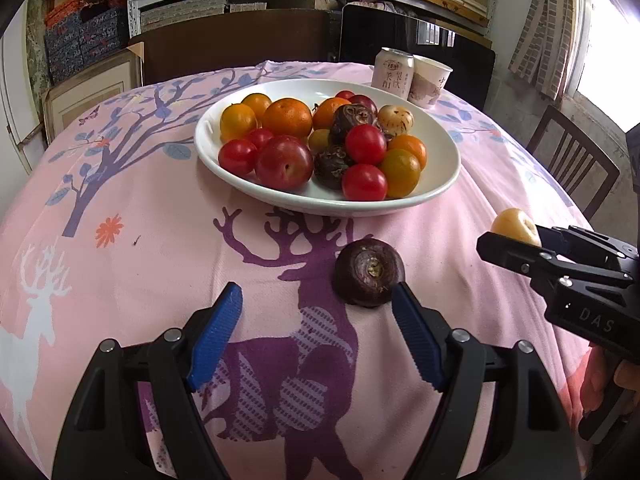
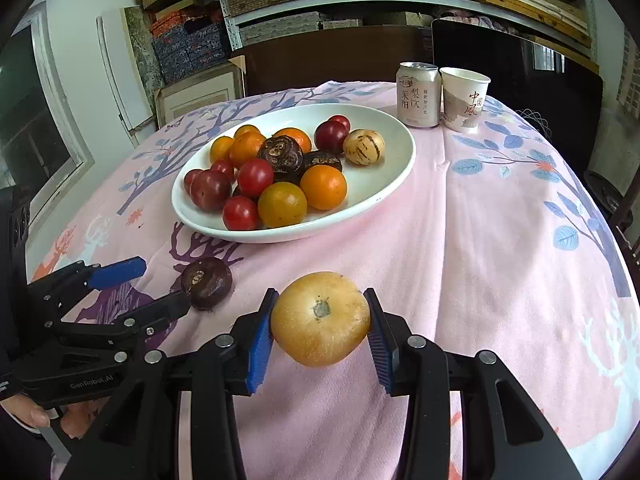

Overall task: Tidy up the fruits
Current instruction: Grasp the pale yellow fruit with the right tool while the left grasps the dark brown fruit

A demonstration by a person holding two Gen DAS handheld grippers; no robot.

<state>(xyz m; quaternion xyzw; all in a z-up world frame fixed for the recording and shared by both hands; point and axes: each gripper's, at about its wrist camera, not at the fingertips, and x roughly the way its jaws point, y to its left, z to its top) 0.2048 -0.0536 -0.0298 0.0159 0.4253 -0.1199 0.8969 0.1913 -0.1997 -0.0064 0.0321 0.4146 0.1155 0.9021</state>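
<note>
The right gripper (image 2: pixel 320 334) pinches a round yellow-tan fruit (image 2: pixel 320 318) – the left gripper (image 1: pixel 316 332), marked "GenRobot.AI", gapes beside a dark purple-brown water chestnut (image 1: pixel 369 272) near the pink tablecloth's (image 1: pixel 160 272) front edge.

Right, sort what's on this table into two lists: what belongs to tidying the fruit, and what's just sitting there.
Part of the job:
- yellow fruit, held in the right gripper
- dark brown fruit on the cloth, at the open left gripper
- white bowl of mixed fruit

Just sitting there:
- drink can
- paper cup
- pink tablecloth
</note>
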